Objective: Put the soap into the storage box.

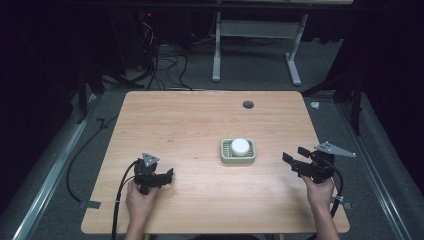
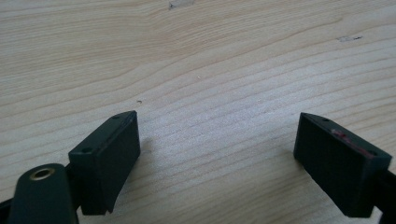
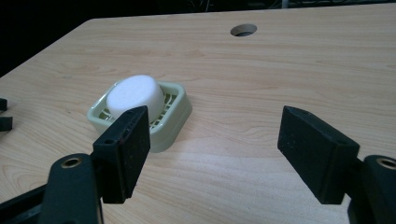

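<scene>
Both tongs stand released with nothing between them: my right tongs (image 1: 293, 161) sit at the lower right of the high view, my left tongs (image 1: 167, 176) at the lower left. Between them, nearer the right pair, the white soap (image 1: 240, 146) lies in its green dish (image 1: 225, 156) on the desk (image 1: 190, 120). In the right gripper view the soap (image 3: 135, 94) shows left of centre, just beyond the left jaw and apart from it.

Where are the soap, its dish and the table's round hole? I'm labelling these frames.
soap (image 1: 240, 146), high view, middle of its white top.
dish (image 3: 175, 123), right gripper view, its pale green side wall.
round hole (image 1: 248, 104), high view, its dark centre.
</scene>
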Demonstrator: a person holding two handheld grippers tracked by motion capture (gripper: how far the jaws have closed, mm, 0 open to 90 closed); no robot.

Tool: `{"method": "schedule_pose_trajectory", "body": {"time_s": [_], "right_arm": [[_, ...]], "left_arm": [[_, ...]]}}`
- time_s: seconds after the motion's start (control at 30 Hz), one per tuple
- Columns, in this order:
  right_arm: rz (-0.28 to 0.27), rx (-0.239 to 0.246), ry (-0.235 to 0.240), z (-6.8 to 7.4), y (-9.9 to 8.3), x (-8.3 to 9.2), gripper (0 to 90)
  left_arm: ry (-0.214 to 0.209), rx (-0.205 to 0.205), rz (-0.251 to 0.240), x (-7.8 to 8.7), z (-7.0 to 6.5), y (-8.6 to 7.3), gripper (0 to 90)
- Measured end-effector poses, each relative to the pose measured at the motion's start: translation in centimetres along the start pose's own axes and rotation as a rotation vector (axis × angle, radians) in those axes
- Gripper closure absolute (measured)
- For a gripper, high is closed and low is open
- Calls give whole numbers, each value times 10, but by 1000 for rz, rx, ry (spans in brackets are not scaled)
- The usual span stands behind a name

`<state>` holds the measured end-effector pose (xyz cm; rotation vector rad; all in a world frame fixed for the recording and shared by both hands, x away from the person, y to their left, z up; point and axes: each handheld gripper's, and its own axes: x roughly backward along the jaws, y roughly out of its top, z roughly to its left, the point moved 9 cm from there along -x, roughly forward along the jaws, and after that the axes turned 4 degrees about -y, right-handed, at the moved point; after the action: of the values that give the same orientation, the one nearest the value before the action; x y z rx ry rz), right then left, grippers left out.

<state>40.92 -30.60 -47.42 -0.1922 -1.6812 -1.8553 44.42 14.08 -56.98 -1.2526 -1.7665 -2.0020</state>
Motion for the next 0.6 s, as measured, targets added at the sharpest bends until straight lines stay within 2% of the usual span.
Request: {"method": "schedule_pose_trajectory", "body": {"time_s": [0.6], "right_arm": [[21, -19, 8, 1, -16, -2, 264]], "left_arm": [[0, 2, -2, 0, 0, 0, 150]]}}
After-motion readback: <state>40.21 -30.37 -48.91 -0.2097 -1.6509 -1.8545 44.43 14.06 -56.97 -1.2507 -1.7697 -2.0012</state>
